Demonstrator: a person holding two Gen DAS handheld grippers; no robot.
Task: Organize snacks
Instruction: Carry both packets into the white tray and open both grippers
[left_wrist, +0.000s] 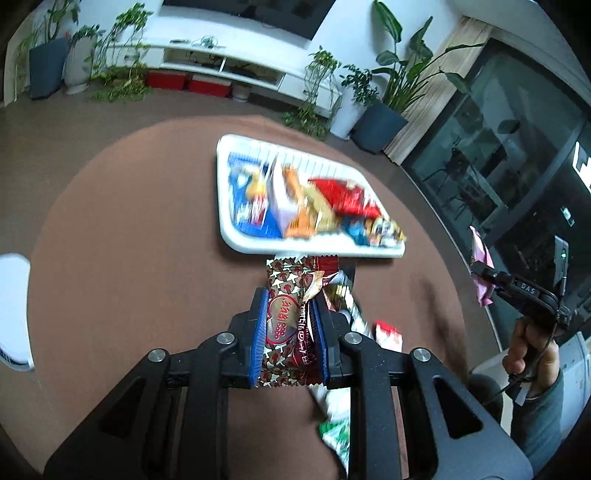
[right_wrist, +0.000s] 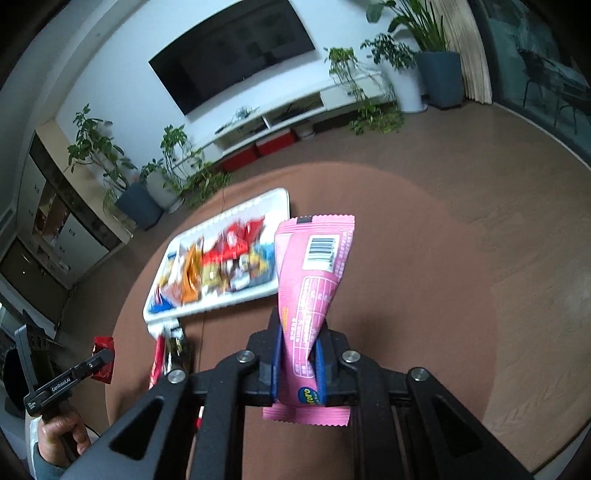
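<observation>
The left gripper (left_wrist: 290, 325) is clenching a brown-and-red snack packet (left_wrist: 291, 295) between its blue pads, the wrapper standing up out of the jaws and creasing where they are pinching it. It is hanging above the round brown worktop (left_wrist: 129, 229), near the front edge of a white tray (left_wrist: 236, 240) that is lying farther back and holding a blurred heap of blue, orange, red and gold snack packets (left_wrist: 306, 206). Below the left gripper, a few loose wrappers (left_wrist: 340, 424), green, white and red, are lying on the worktop.

The right gripper (right_wrist: 299, 354) is grasping a pink snack packet (right_wrist: 314, 266), its jaws clamped tight on the lower part so that the wrapper is twisting and fanning out above them, barcode side facing the camera. This packet is being held in the air over the worktop, just to the right of the tray. In the left wrist view a hand (left_wrist: 528, 347) is gripping the handle of the right gripper at the far right.
</observation>
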